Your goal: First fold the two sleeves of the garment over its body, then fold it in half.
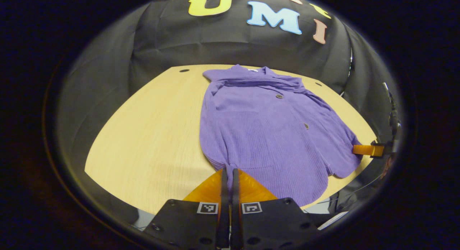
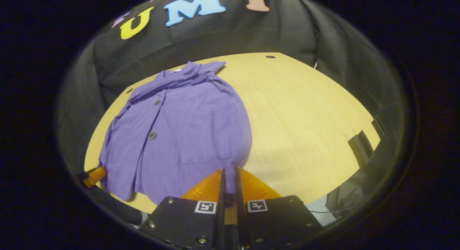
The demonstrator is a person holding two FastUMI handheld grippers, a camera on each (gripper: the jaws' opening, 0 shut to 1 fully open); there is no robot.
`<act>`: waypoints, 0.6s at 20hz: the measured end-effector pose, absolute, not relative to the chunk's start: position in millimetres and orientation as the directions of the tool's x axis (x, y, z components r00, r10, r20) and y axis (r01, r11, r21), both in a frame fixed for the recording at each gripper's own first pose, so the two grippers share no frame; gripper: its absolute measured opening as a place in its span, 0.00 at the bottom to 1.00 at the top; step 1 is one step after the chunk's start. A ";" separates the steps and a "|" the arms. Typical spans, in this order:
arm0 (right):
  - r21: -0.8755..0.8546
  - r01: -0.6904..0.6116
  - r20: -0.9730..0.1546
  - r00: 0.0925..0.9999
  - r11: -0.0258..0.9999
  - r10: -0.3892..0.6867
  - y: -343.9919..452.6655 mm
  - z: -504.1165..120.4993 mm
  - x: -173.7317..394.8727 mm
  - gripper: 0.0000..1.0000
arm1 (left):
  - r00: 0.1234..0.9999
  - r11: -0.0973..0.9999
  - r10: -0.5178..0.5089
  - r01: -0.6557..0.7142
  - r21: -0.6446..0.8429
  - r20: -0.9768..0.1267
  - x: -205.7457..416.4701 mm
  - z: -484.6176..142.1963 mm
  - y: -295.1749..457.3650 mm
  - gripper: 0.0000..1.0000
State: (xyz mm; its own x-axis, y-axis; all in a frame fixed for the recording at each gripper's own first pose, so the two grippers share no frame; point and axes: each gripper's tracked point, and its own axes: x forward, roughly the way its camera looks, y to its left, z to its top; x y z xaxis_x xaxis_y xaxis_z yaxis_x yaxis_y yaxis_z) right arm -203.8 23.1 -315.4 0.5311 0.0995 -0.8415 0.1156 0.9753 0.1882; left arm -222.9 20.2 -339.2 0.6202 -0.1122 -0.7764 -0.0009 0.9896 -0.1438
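Pinching the purple cardigan's (image 1: 273, 131) near hem, both left tongs (image 1: 228, 175) and right tongs (image 2: 228, 174) sit closed.

The cardigan (image 1: 266, 131) is purple all over, in a fine ribbed knit, with dark round buttons (image 2: 152, 135) down its front. The counter (image 1: 151, 135) under it is pale yellow wood with a faint straight grain. The booth wall (image 1: 215, 45) is black cloth.

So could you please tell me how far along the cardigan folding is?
Both sleeves look folded over the purple cardigan body. The left tongs and right tongs are pinching its near hem corners on the table. The fold in half remains.
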 end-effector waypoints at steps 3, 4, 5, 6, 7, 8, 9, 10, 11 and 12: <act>0.154 0.065 -0.838 0.538 0.986 0.095 24.3 -306.3 -199.8 0.04 | 0.622 0.982 -0.141 -0.010 -0.189 -0.770 -218.7 -331.8 17.5 0.09; 0.152 0.044 -0.827 0.553 0.987 0.102 27.5 -297.2 -196.4 0.04 | 0.626 0.978 -0.156 -0.011 -0.209 -0.764 -215.8 -325.5 15.0 0.10; 0.153 0.025 -0.814 0.571 0.988 0.112 30.5 -286.3 -190.6 0.04 | 0.633 0.972 -0.173 -0.014 -0.235 -0.755 -212.7 -317.2 11.8 0.10; 0.160 0.012 -0.798 0.590 0.987 0.122 33.4 -274.9 -185.4 0.04 | 0.642 0.965 -0.193 -0.014 -0.264 -0.742 -208.0 -307.7 8.4 0.10; 0.174 0.007 -0.780 0.611 0.985 0.133 36.7 -263.0 -178.5 0.04 | 0.655 0.958 -0.210 -0.012 -0.288 -0.725 -202.3 -296.9 6.0 0.10; 0.197 0.009 -0.762 0.630 0.980 0.147 40.4 -252.0 -171.6 0.04 | 0.669 0.952 -0.227 -0.002 -0.307 -0.707 -194.6 -287.5 2.2 0.10; 0.220 0.012 -0.743 0.650 0.975 0.160 44.4 -240.7 -163.6 0.04 | 0.685 0.948 -0.241 0.013 -0.319 -0.687 -186.5 -276.5 0.4 0.10; 0.239 0.016 -0.727 0.666 0.971 0.167 45.9 -232.4 -156.6 0.04 | 0.698 0.945 -0.254 0.032 -0.326 -0.670 -178.2 -267.1 -3.7 0.10; 0.253 0.019 -0.711 0.681 0.967 0.173 48.4 -223.3 -148.4 0.04 | 0.709 0.942 -0.267 0.051 -0.331 -0.653 -170.6 -257.5 -6.7 0.10; 0.263 0.017 -0.696 0.696 0.965 0.177 49.4 -215.4 -141.4 0.04 | 0.719 0.939 -0.281 0.069 -0.336 -0.636 -162.3 -249.1 -9.3 0.09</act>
